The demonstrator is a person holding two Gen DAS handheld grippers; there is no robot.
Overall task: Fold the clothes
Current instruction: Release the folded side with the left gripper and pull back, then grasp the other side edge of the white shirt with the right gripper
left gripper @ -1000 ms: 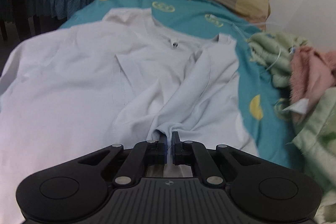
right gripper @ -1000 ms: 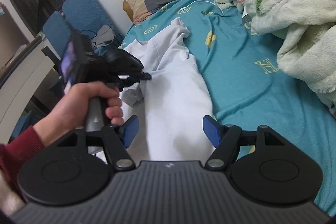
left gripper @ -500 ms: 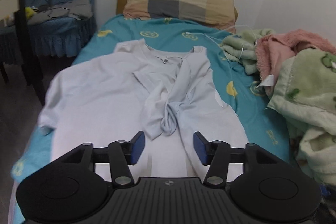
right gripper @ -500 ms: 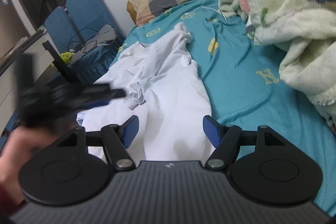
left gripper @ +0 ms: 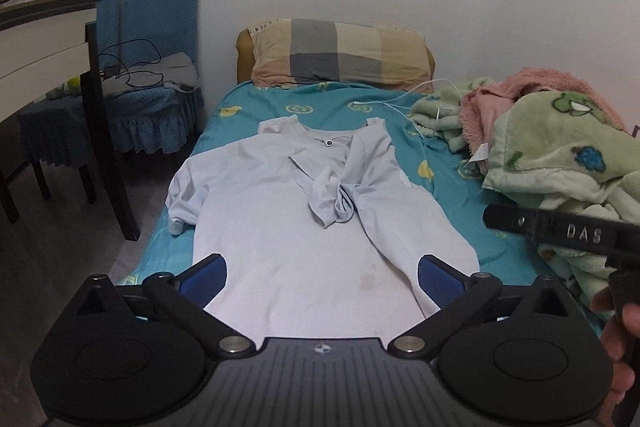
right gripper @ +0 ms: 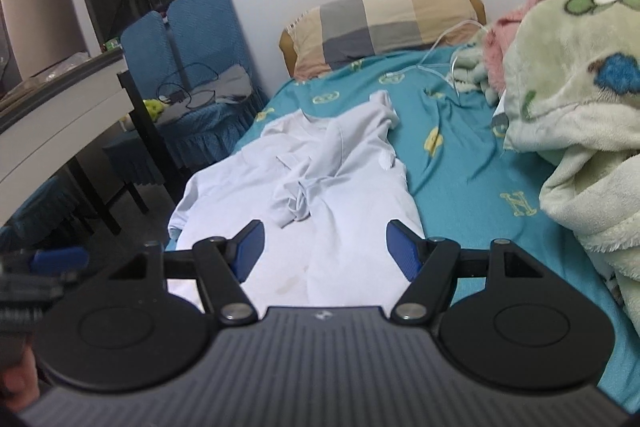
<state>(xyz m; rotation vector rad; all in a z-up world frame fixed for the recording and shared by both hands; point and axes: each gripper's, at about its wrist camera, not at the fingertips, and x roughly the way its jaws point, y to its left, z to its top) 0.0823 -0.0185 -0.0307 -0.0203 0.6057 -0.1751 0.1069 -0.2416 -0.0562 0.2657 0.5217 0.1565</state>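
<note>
Nearest my cameras, both tools were held above the foot of the bed: my left gripper (left gripper: 322, 277) had its blue pads spread wide with nothing between them, and my right gripper (right gripper: 324, 249) was likewise spread and empty, neither touching cloth. Below them the white shirt (left gripper: 288, 227) lay face up on the teal bedsheet (left gripper: 452, 187), its hem toward me and its collar toward the headboard. I saw a faint stain near the hem. One sleeve was folded in across the chest and bunched into a twisted knot at the middle (left gripper: 336, 203), while the other sleeve (left gripper: 180, 203) hung over the bed's edge on the chair side. Off to the other side, a heap of green and pink blankets (left gripper: 560, 155) was piled on the sheet, apart from the shirt, with a white cable (left gripper: 404, 103) trailing beside it. Farther back, a checked pillow (left gripper: 336, 55) rested against the wall, and two blue chairs (left gripper: 156, 39) stood beside the bed next to a table (left gripper: 44, 27).
</note>
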